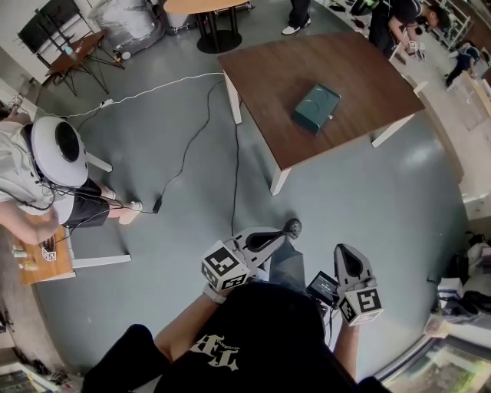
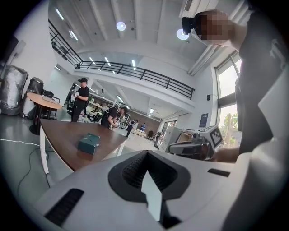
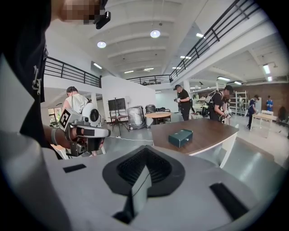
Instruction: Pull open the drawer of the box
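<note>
A dark teal box point(image 1: 316, 108) lies on a brown table point(image 1: 261, 73) some way ahead of me; its drawer is too small to make out. It also shows as the teal box point(image 2: 88, 143) in the left gripper view and the teal box point(image 3: 180, 137) in the right gripper view. My left gripper point(image 1: 291, 228) and right gripper point(image 1: 343, 251) are held close to my body over the grey floor, well short of the table. In its own view the left gripper point(image 2: 146, 173) has its jaws together, empty. The right gripper point(image 3: 143, 169) is likewise shut on nothing.
Cables point(image 1: 184, 146) run across the floor left of the table. A person in a white helmet point(image 1: 57, 150) sits at the left by a small wooden bench point(image 1: 38, 261). A round table point(image 1: 207, 8) and other people point(image 1: 399, 23) stand beyond the brown table.
</note>
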Demonstrator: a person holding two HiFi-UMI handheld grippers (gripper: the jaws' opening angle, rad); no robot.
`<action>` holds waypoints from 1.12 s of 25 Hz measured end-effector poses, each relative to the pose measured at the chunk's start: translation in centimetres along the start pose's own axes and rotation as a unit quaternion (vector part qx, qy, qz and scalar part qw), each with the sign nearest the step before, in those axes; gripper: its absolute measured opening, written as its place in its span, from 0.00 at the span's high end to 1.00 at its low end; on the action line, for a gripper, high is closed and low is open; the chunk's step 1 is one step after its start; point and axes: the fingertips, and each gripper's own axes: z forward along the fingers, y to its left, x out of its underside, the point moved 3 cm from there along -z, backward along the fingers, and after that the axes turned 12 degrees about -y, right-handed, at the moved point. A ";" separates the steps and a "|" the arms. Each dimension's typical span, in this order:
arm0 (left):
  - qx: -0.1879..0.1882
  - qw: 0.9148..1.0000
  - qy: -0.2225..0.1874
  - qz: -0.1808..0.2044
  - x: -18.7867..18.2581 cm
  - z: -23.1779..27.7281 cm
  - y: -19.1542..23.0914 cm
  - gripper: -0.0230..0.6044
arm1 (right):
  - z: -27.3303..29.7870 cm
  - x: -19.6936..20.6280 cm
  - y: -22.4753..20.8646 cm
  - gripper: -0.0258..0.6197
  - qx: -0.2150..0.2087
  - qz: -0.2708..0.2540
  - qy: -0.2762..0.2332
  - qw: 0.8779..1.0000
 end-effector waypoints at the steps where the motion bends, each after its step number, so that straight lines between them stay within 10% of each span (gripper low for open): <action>1: 0.002 1.000 0.000 0.001 -0.1 0.5 0.1 0.96 | 0.3 -0.1 -0.5 0.98 0.000 0.000 -0.001 1.000; 28: -0.025 1.000 0.000 0.005 -3.3 11.5 9.2 0.96 | 12.0 -2.4 -10.9 0.98 -0.060 -0.001 0.023 0.998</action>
